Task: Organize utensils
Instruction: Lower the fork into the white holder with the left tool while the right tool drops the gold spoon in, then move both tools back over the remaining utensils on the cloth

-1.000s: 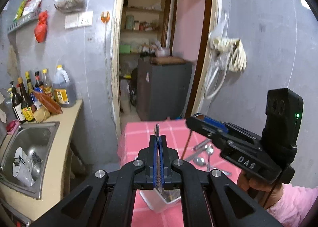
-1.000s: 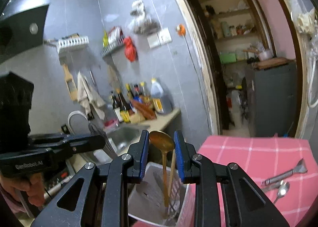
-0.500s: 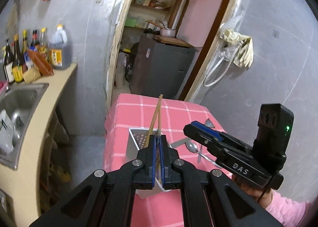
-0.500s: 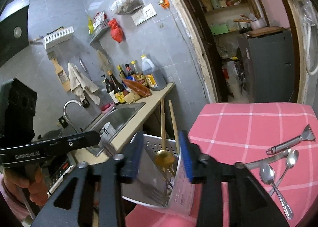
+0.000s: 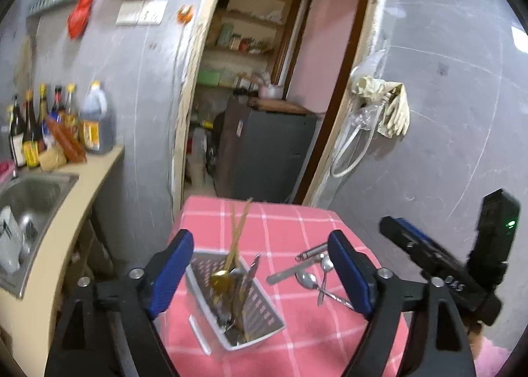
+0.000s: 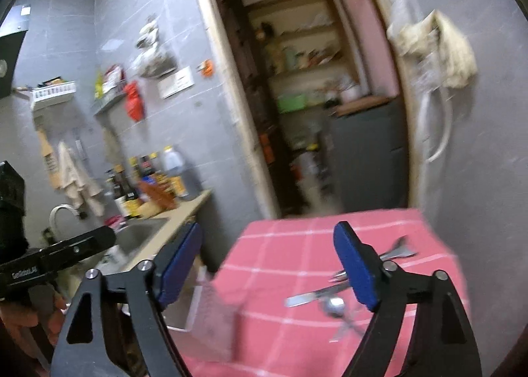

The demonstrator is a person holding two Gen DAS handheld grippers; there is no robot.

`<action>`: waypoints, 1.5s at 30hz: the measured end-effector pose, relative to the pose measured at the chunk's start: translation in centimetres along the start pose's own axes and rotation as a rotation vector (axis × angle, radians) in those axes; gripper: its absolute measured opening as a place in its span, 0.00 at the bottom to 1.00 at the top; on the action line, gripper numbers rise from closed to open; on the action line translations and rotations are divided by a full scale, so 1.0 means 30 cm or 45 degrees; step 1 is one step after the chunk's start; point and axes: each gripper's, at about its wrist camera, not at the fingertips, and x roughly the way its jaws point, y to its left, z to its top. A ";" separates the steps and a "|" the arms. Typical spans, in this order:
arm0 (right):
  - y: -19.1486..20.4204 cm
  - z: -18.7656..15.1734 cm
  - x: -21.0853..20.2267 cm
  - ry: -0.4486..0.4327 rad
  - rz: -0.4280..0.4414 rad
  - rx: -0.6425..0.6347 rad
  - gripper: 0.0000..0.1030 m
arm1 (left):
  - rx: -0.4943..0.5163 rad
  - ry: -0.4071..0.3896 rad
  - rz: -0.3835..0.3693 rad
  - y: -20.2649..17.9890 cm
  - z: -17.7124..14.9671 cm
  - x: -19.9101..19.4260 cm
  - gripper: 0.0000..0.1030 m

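- Left tool [image 5: 260, 269]: jaws spread wide, holding nothing, poised above the basket.
- Right tool [image 6: 272, 266]: jaws spread wide, empty, aimed at the loose cutlery; the view is blurred.
- Basket [image 5: 264, 302]: white perforated plastic caddy, rectangular, tilted on the table [image 5: 290, 222]; holds 2 wooden chopsticks [image 5: 238, 232] leaning upright, a brass-coloured spoon [image 5: 220, 278] and darker metal pieces.
- Loose cutlery [image 5: 312, 269]: polished steel spoons and a long-handled flat tool, overlapping in a pile just right of the basket.
- Table cover: pink checked cloth, soft, likely to slip.
- Step in hand, by judgement: fetch the next loose piece. Take 1 handle at its free end, clear of the overlap, close squarely on the smooth steel, lift before carrying, and lower it bowl-down into the basket.
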 end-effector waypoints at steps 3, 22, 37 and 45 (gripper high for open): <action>-0.043 0.028 -0.052 -0.046 -0.098 -0.035 0.88 | 0.058 -0.061 0.070 -0.082 -0.004 0.016 0.97; -0.429 -0.011 -0.044 -0.016 -0.286 -0.065 0.96 | 0.166 -0.042 0.102 -0.429 -0.107 0.296 0.99; -0.639 -0.212 0.286 0.171 -0.100 -0.016 0.96 | 0.118 0.033 0.226 -0.476 -0.299 0.603 0.99; -0.677 -0.268 0.470 0.370 0.097 0.034 0.94 | 0.014 0.193 0.201 -0.394 -0.380 0.730 0.99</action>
